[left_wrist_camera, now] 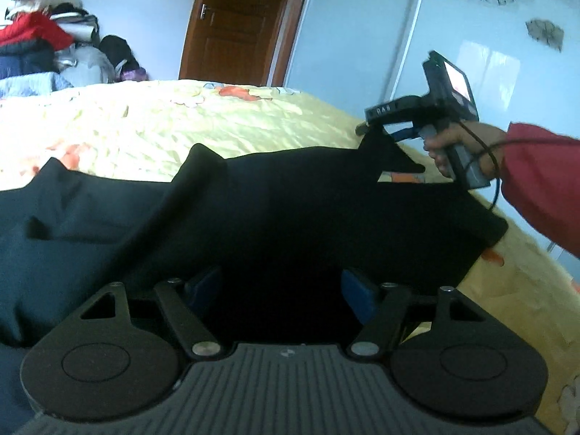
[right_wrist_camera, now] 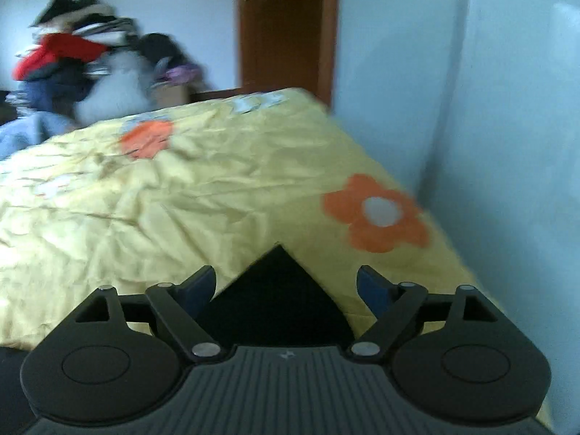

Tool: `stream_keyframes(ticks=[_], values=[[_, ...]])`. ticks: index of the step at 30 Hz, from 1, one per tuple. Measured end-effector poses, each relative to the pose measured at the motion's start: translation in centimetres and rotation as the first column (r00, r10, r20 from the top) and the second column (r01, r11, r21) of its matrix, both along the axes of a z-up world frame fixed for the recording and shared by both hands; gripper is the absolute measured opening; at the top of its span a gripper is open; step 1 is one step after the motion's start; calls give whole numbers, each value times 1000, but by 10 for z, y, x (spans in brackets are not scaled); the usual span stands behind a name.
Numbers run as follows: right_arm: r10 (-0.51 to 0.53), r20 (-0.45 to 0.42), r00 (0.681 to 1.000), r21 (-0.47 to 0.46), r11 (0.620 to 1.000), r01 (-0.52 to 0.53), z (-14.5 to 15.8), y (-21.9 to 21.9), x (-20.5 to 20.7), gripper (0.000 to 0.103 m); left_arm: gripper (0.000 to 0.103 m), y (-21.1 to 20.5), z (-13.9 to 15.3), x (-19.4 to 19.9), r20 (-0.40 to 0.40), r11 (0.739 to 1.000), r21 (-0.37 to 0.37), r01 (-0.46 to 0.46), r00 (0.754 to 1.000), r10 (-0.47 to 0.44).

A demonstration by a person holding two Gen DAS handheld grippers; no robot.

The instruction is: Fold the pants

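Dark navy pants [left_wrist_camera: 108,224] lie spread on a yellow flowered bedspread [left_wrist_camera: 145,123]. In the left wrist view my left gripper [left_wrist_camera: 281,290] hangs over the cloth with its blue pads [left_wrist_camera: 357,291] wide apart and dark fabric between and below them. The right gripper [left_wrist_camera: 373,132], held by a hand in a red sleeve, is at the pants' far right corner, which rises in a peak to it. In the right wrist view my right gripper [right_wrist_camera: 286,286] has its pads [right_wrist_camera: 373,286] wide apart with a black pointed corner of the pants [right_wrist_camera: 279,290] between them.
A brown door [left_wrist_camera: 239,18] and a pale flowered wardrobe [left_wrist_camera: 471,18] stand beyond the bed. A heap of clothes [left_wrist_camera: 47,36] is piled at the far left. The bed's right edge [right_wrist_camera: 427,217] runs along the pale wall.
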State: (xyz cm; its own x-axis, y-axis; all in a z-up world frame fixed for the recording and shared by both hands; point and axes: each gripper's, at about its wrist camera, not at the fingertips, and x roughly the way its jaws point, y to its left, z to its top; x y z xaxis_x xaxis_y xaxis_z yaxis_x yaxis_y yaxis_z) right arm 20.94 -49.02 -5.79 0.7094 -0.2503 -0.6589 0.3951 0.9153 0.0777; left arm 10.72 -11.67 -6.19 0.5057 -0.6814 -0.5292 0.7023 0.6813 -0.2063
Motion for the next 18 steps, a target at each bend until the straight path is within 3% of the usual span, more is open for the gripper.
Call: stream_keyframes(ticks=[1, 2, 4, 5, 7, 9, 12, 16, 18], values=[[9, -11, 1000, -8, 1000, -10, 2, 1, -3, 12, 68, 0, 0, 0, -1, 1000, -1, -3, 1000, 3], [27, 1, 1000, -53, 998, -27, 6, 5, -10, 8, 66, 0, 0, -1, 1, 1000, 2, -6, 1000, 6], [70, 25, 997, -92, 994, -67, 13, 9, -23, 7, 45, -3, 0, -2, 14, 1000, 21, -14, 1000, 14], [80, 43, 996, -104, 992, -75, 19, 10, -34, 7, 40, -7, 1, -4, 29, 999, 43, -16, 999, 15], [90, 101, 991, -115, 990, -79, 29, 9, -53, 7, 15, -13, 2, -10, 77, 995, 103, -10, 997, 2], [81, 156, 984, -113, 992, -63, 44, 3, -69, 7, 4, -21, 3, -18, 120, 989, 148, 13, 992, -31], [74, 283, 956, -88, 995, -51, 64, -6, -96, 7, 2, -25, 9, -25, 152, 988, 153, 15, 988, -38], [44, 493, 869, -15, 999, -42, 75, -18, -148, 7, 2, -20, 25, -38, 192, 992, 111, 53, 979, -74], [-10, 498, 867, 46, 999, -14, 64, -25, -173, 7, 2, -19, 27, -49, 193, 983, 144, 110, 972, -137]])
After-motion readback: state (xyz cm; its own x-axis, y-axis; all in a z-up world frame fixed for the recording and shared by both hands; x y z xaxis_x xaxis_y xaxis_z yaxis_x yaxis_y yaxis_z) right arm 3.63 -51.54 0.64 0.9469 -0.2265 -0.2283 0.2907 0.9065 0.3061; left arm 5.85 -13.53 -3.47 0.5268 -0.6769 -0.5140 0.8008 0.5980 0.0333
